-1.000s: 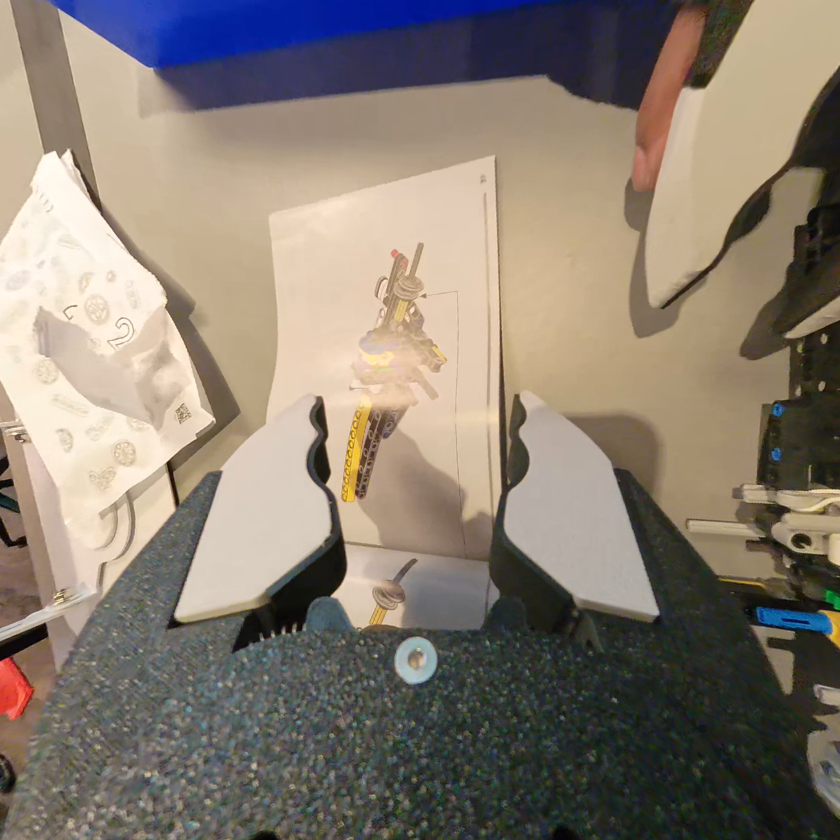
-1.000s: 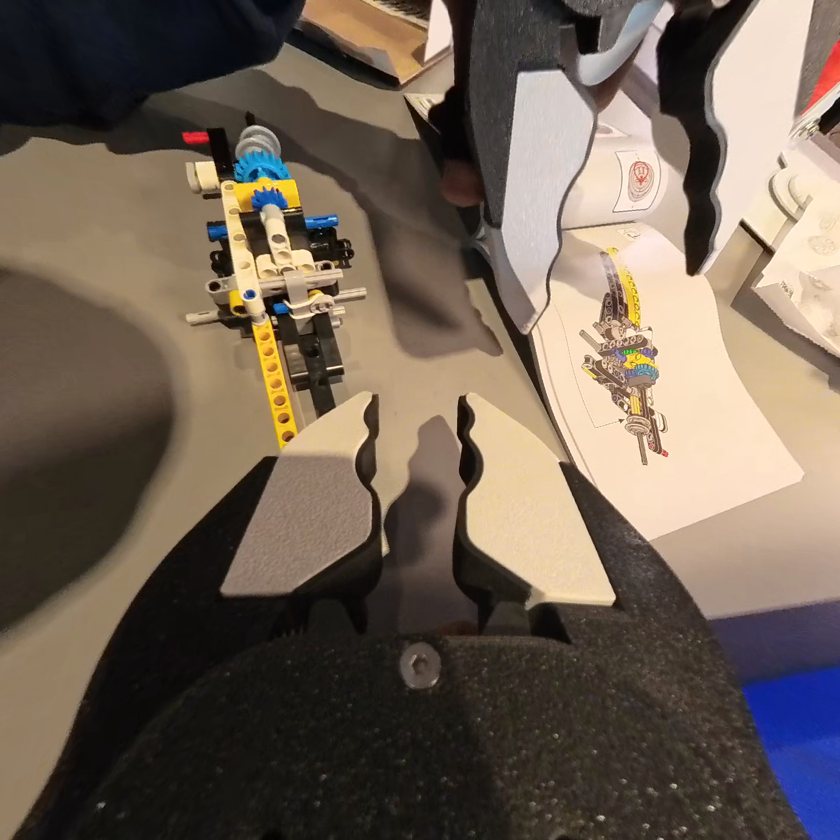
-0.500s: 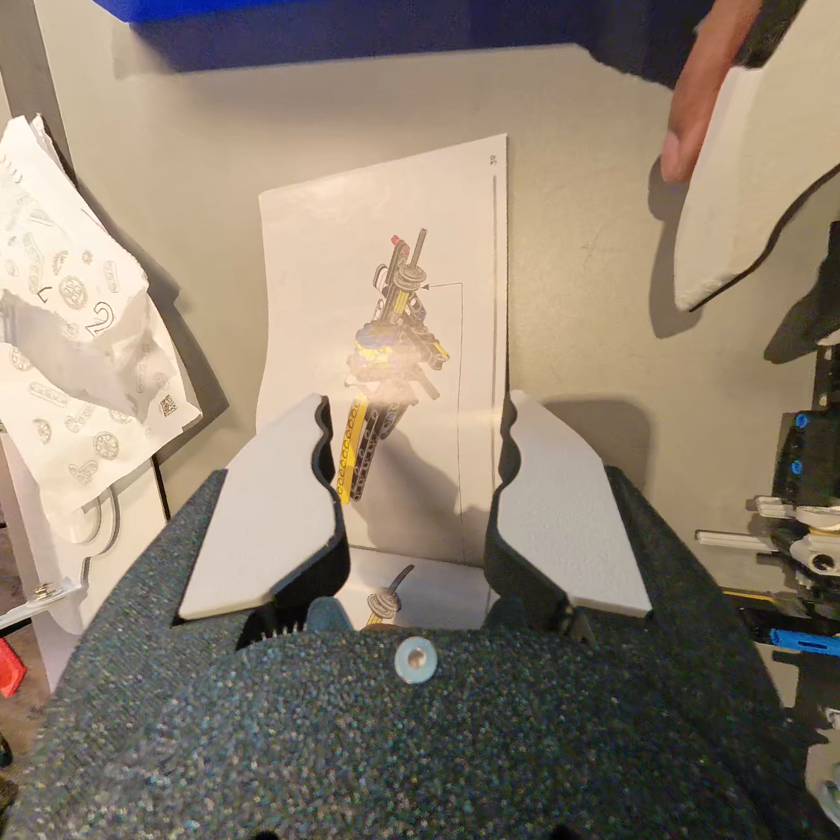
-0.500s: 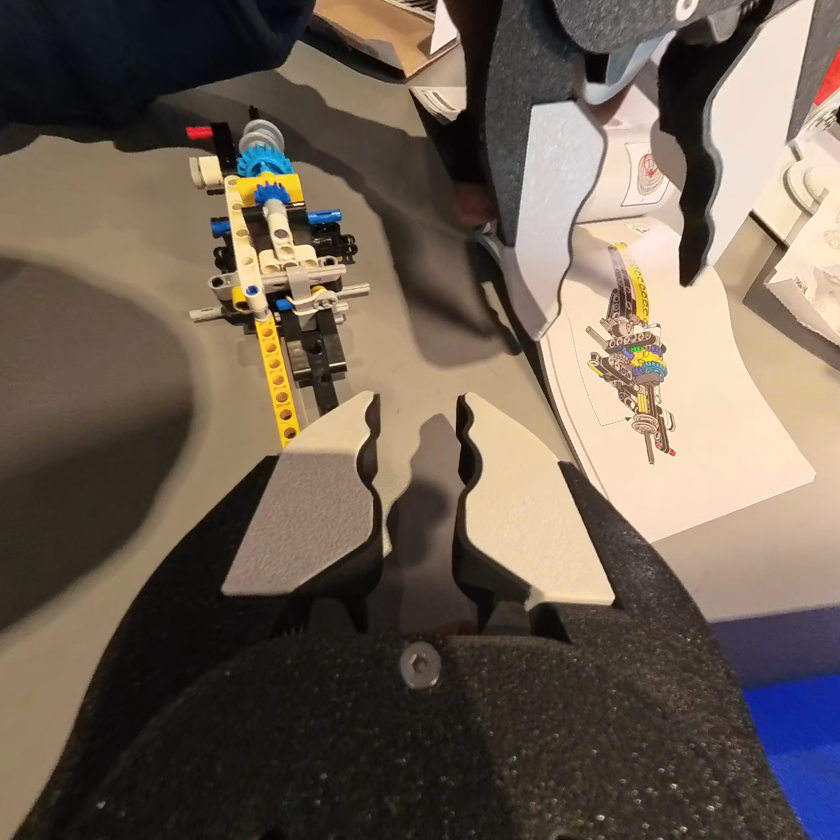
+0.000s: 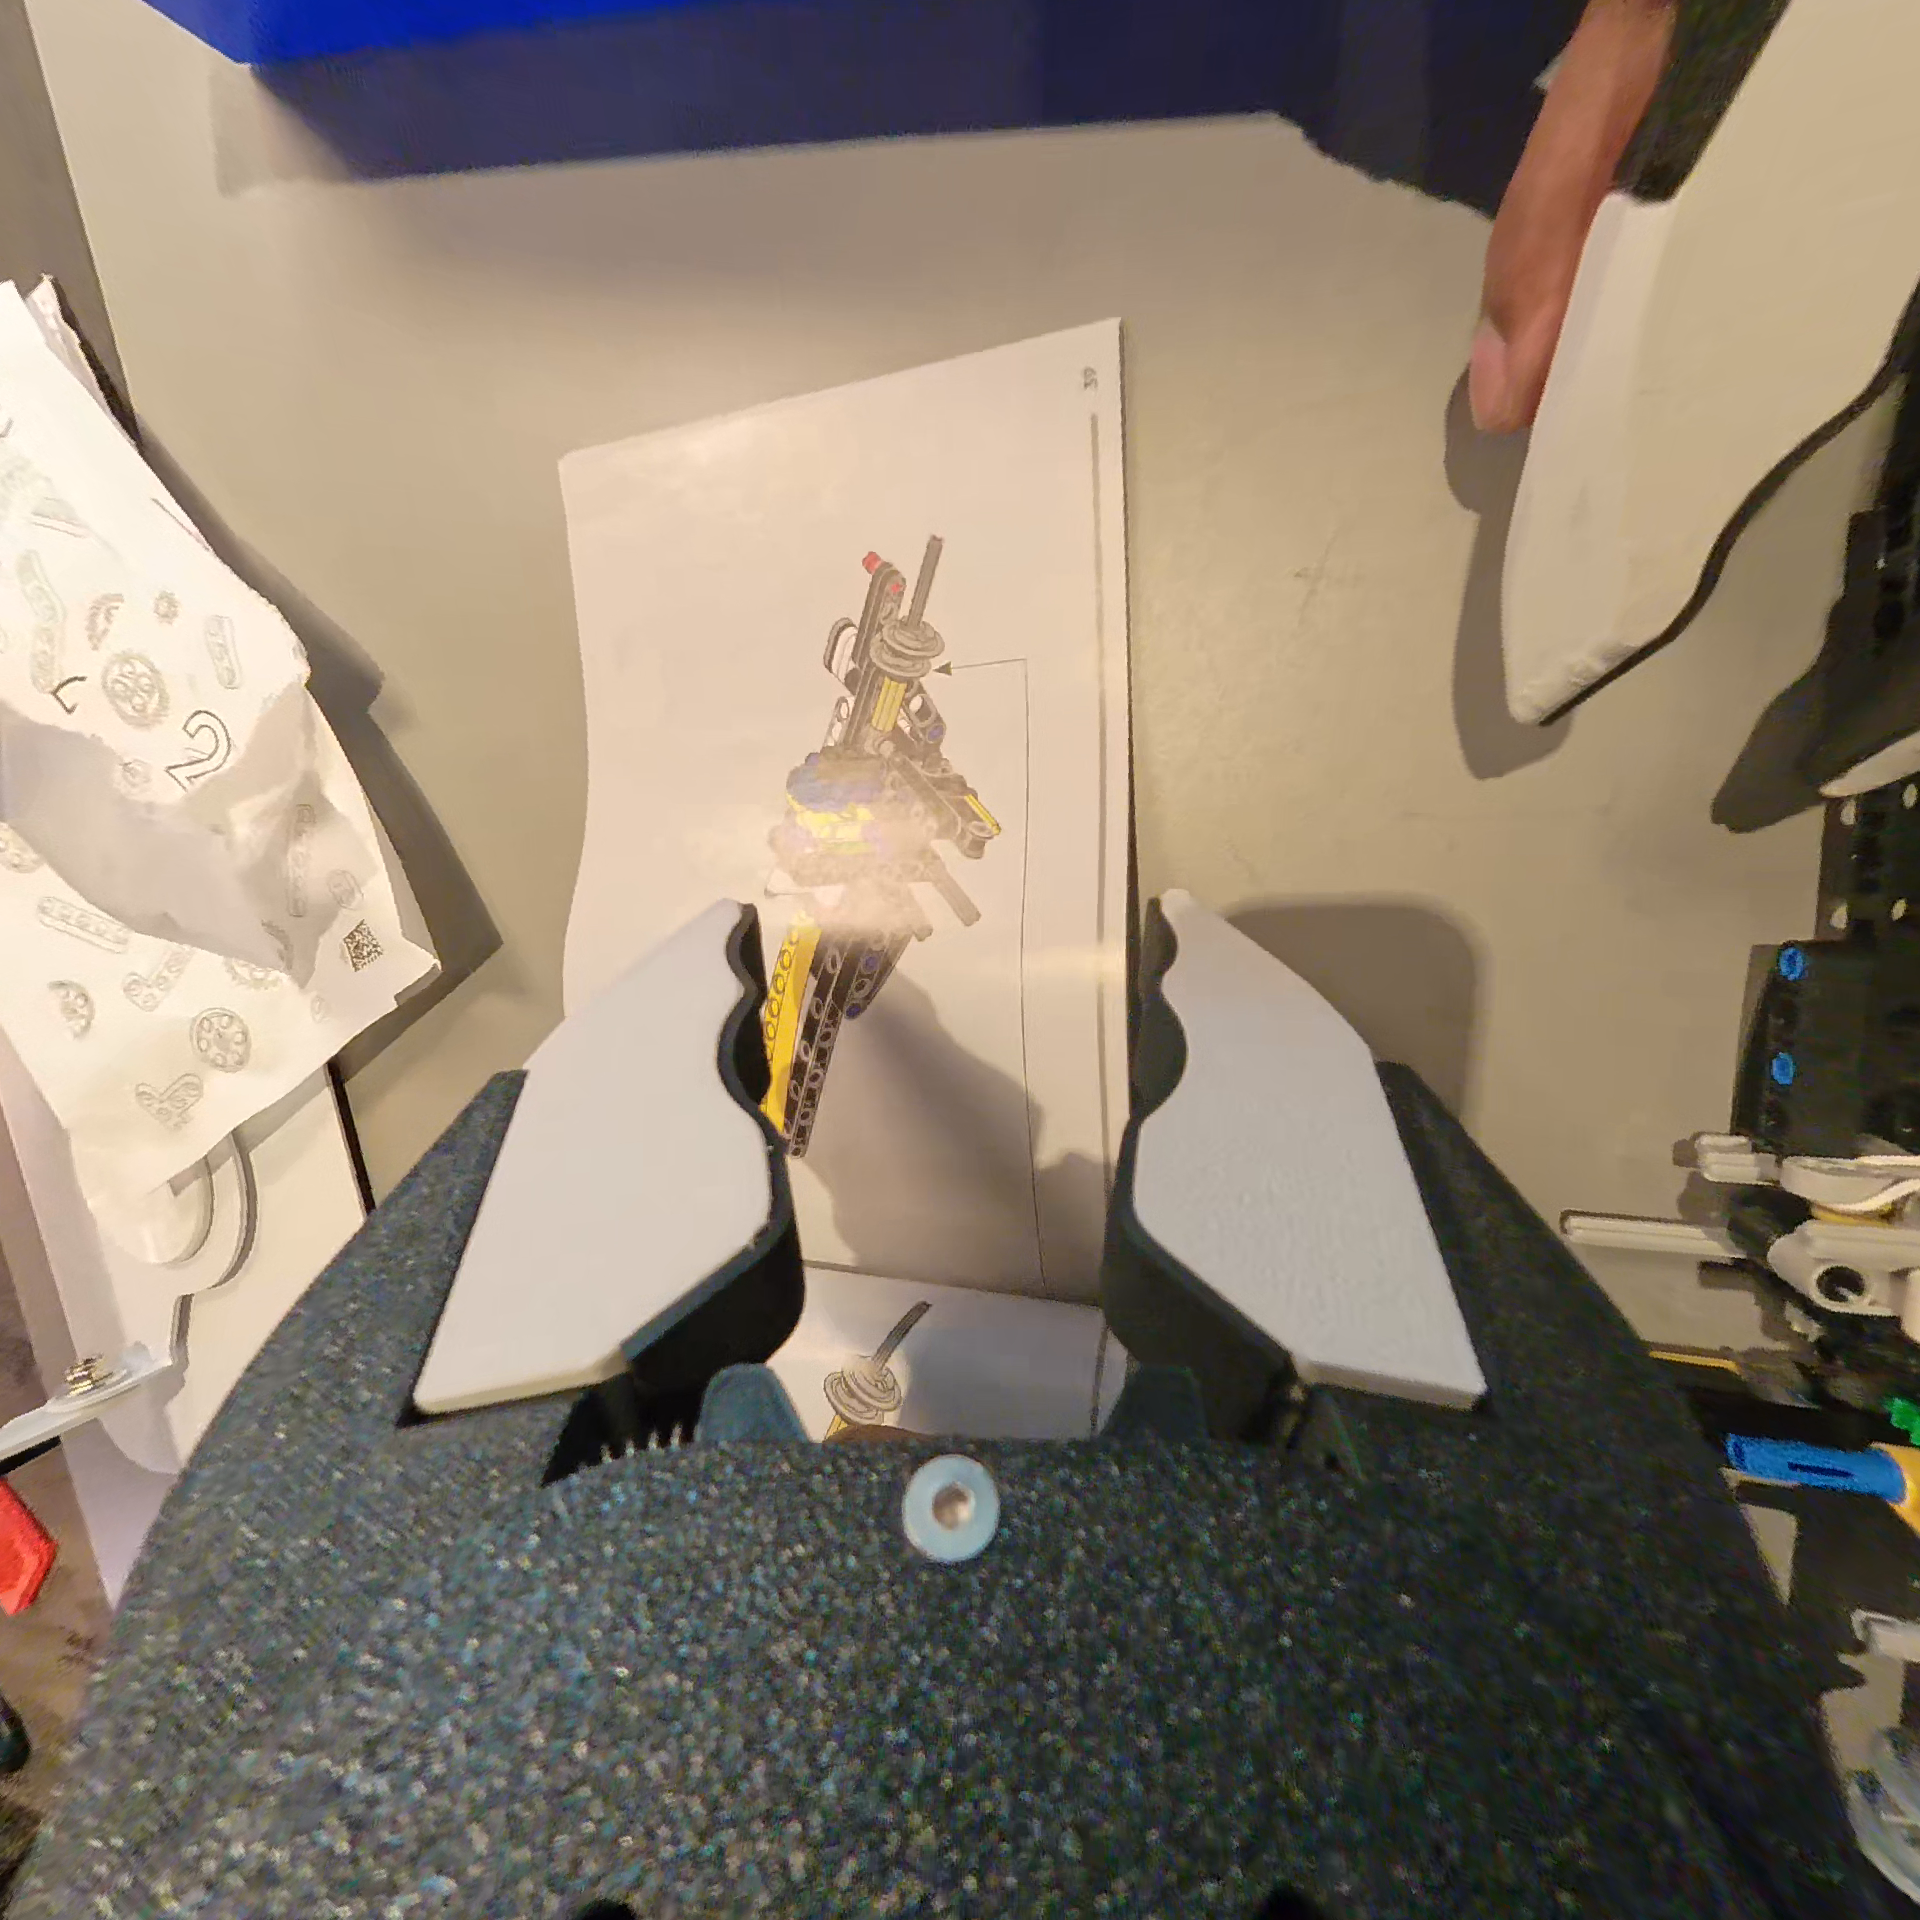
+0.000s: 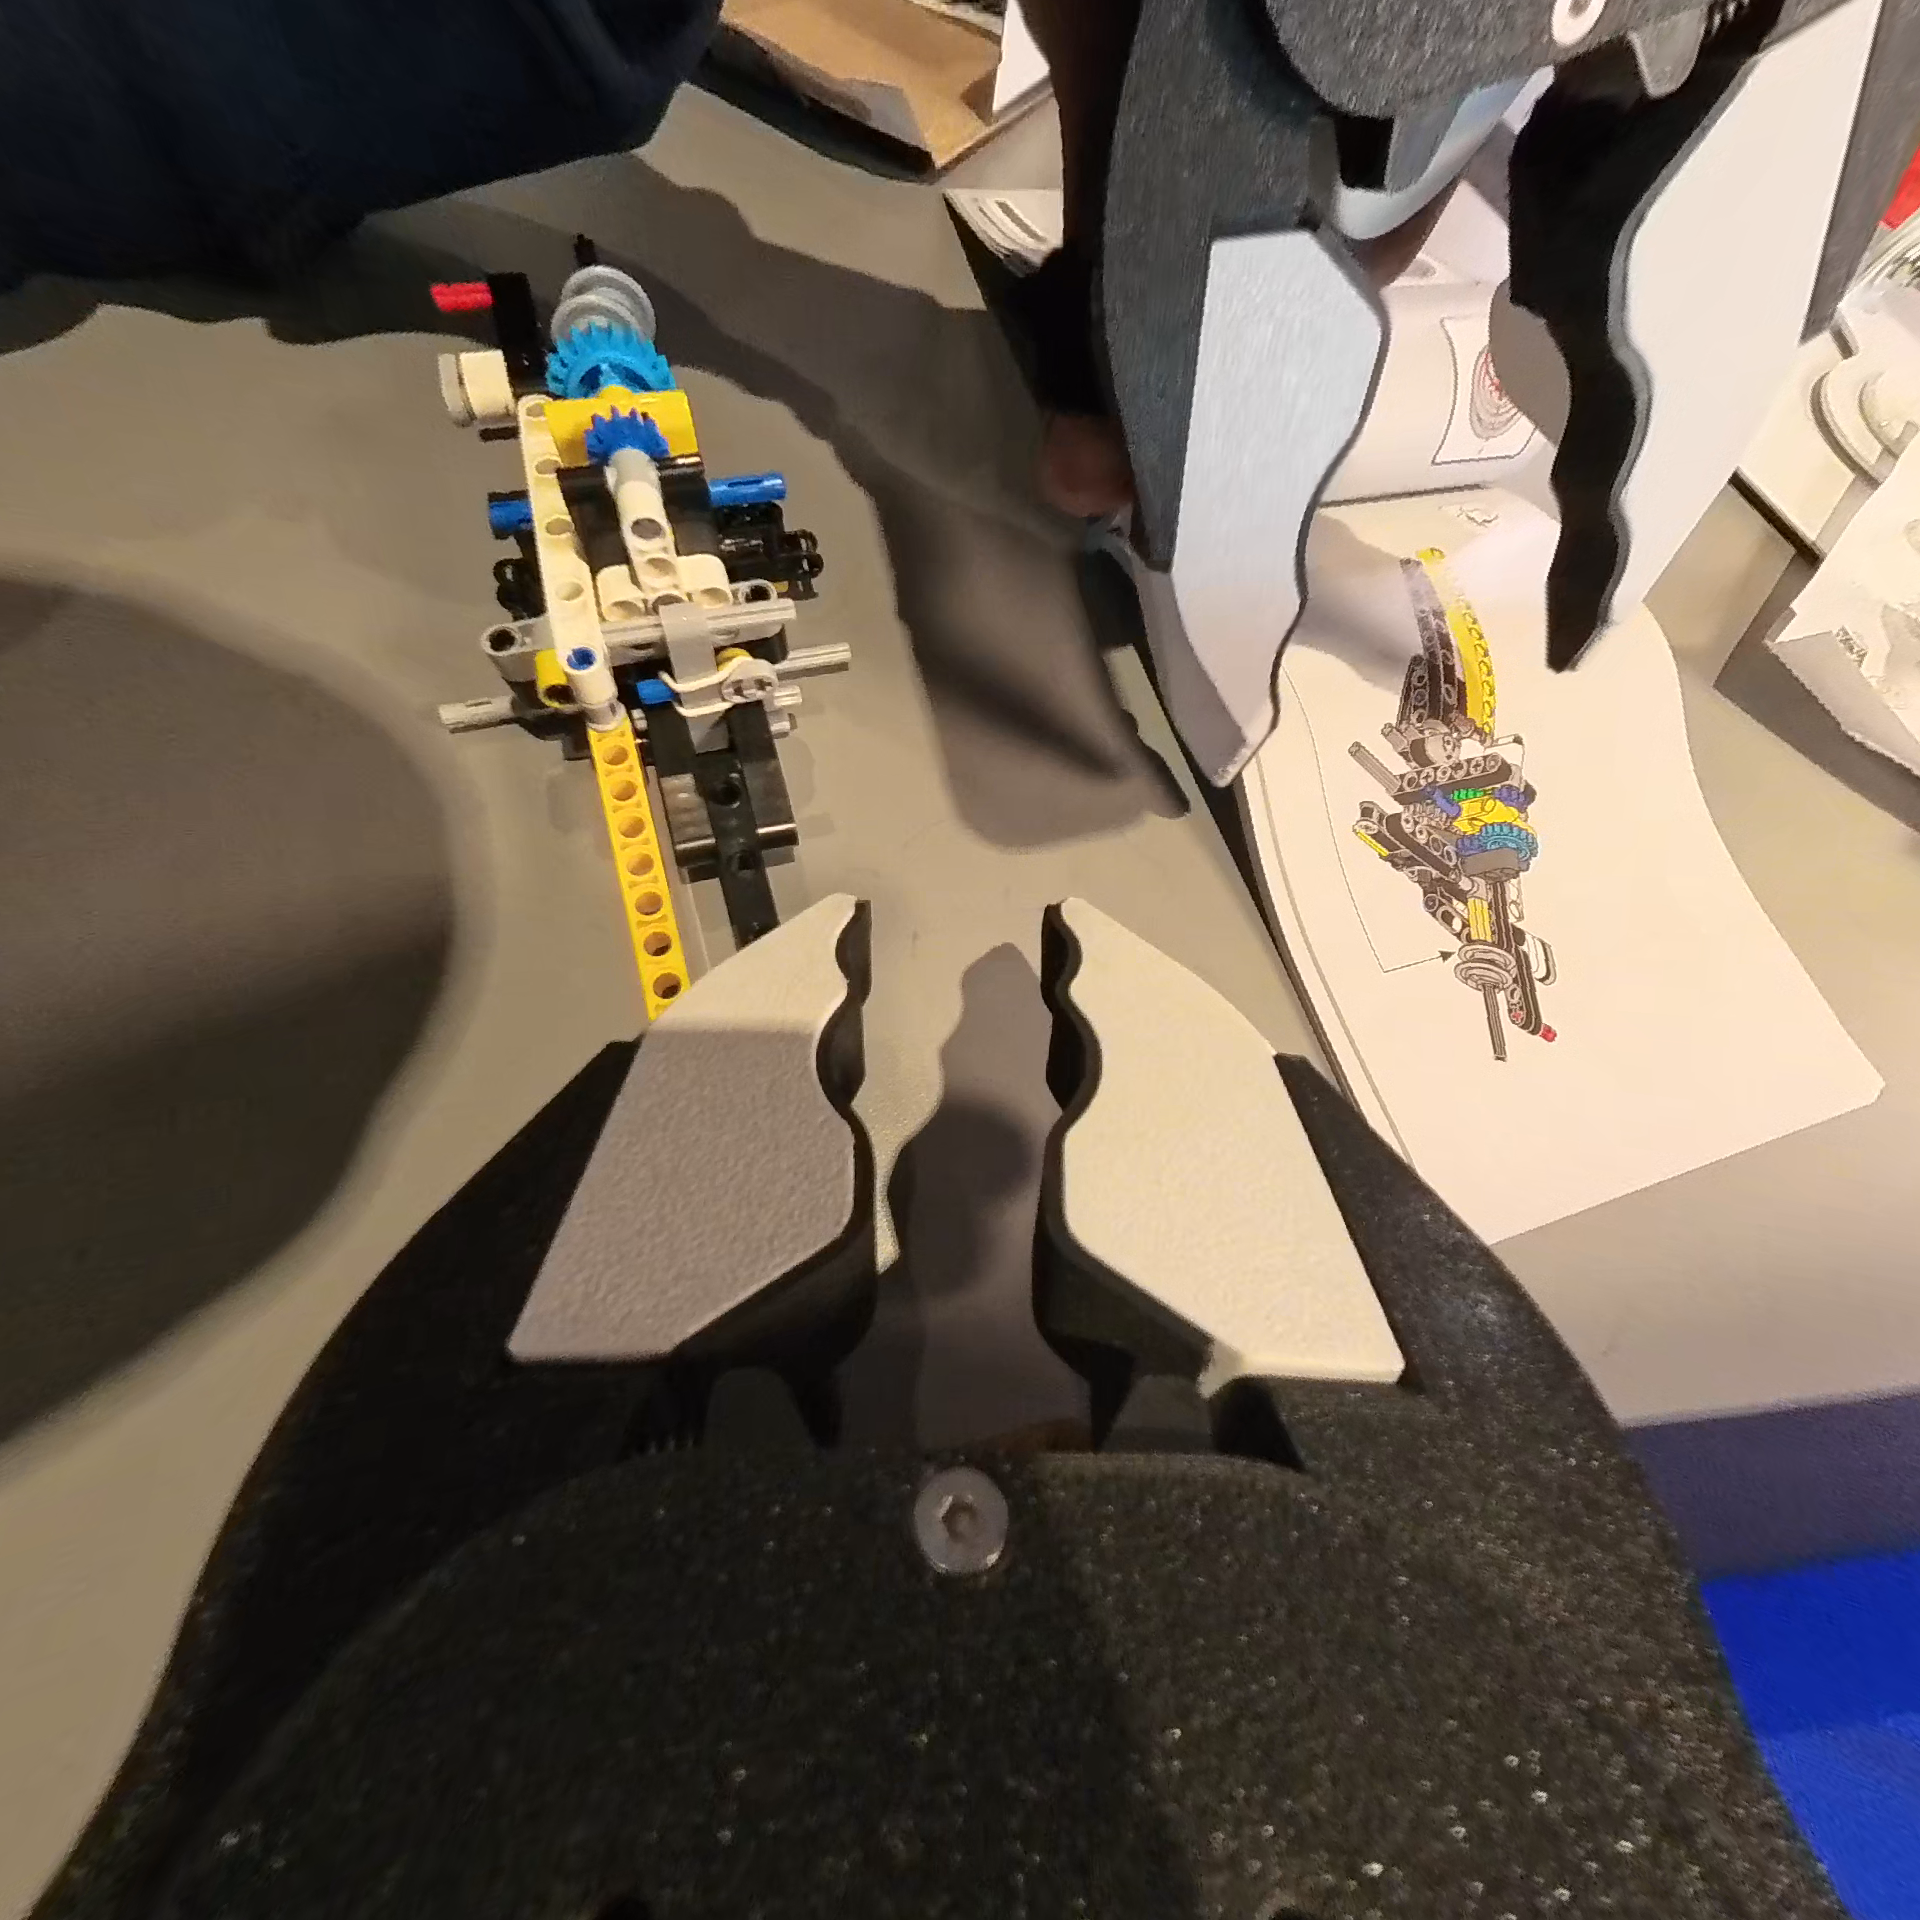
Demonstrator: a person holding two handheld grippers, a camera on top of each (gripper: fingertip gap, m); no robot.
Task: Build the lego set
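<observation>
The partly built lego model (image 6: 634,582), with black, yellow, white and blue beams and a blue gear, lies on the grey table (image 6: 260,468); its end shows at the right edge of the left wrist view (image 5: 1829,1216). An open instruction sheet (image 5: 831,644) lies to its right in the right wrist view (image 6: 1558,935). My left gripper (image 5: 951,914) is open and empty, hovering over the sheet; it also shows in the right wrist view (image 6: 1397,707). My right gripper (image 6: 954,920) is open by a narrow gap and empty, just short of the model's yellow beam.
A torn white parts bag (image 5: 156,810) lies left of the sheet. One of the right gripper's fingers (image 5: 1621,468) and a person's finger (image 5: 1527,260) hang at the top right. A blue surface (image 6: 1829,1714) borders the table. A dark sleeve (image 6: 312,104) and a cardboard box (image 6: 883,83) lie beyond the model.
Both grippers have drifted only slightly over the table. Their jaws hold the same gaps, and nothing was picked up or moved.
</observation>
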